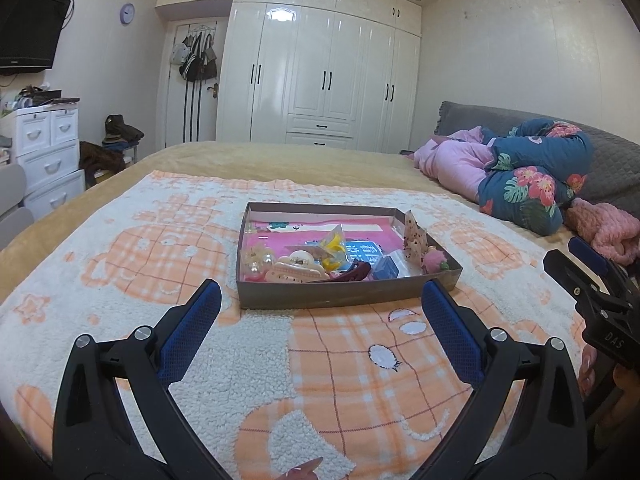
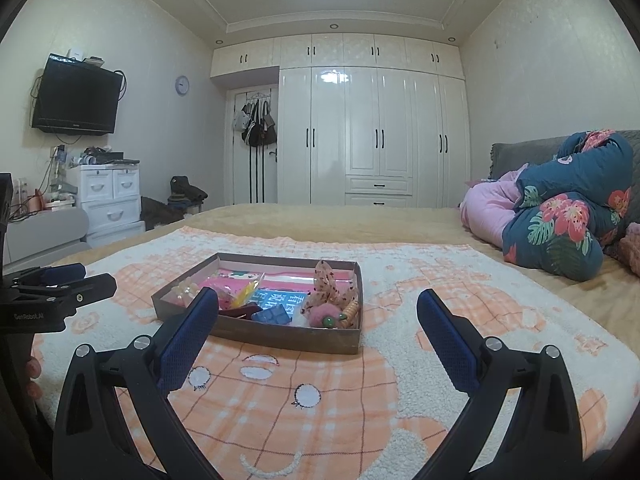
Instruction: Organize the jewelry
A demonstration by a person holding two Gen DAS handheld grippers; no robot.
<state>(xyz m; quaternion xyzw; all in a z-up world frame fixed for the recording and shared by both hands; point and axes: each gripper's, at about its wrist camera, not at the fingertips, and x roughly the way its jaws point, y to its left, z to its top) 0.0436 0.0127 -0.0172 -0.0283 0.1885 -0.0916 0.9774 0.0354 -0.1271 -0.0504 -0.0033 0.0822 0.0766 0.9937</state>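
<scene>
fingers [image 1: 200, 336] of both the left gripper [image 1: 320, 304] and right gripper [image 2: 318, 312] hang spread wide and empty short of the box [image 1: 348, 292] on the bed [image 1: 120, 264], likely readying a first pick.

The right tool [image 1: 576, 264], seen from the left wrist view, bears "DAS" on its black body. The left tool [image 2: 60, 276], seen from the right wrist view, bears "GenRobot.AI". A blue card [image 1: 366, 254] in the box [image 1: 344, 292] carries Chinese characters, not legible.
</scene>
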